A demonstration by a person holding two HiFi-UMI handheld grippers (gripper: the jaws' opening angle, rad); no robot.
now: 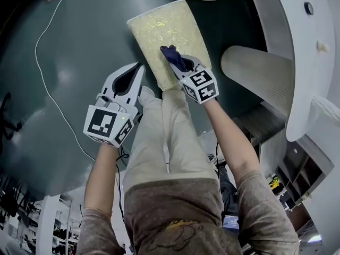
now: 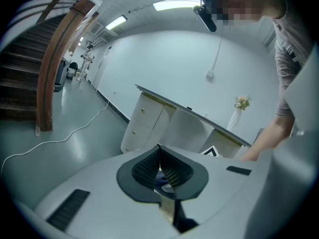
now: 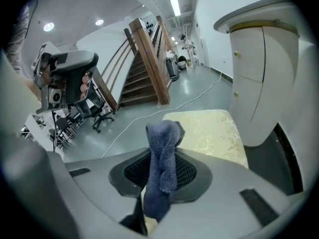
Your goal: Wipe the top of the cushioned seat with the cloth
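Head view shows the right gripper [image 1: 178, 64] clamped on the blue cloth [image 1: 172, 55] over the near end of the yellow cushioned seat [image 1: 164, 28], the left gripper [image 1: 138, 69] closed and empty alongside; wiping looks about to begin, and the cloth next needs pressing flat and sweeping across.

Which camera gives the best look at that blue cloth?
The right gripper view: the cloth stands large and centred, pinched between the right gripper's jaws. The head view shows only a small dark bunch over the seat; the left gripper view doesn't clearly show it.
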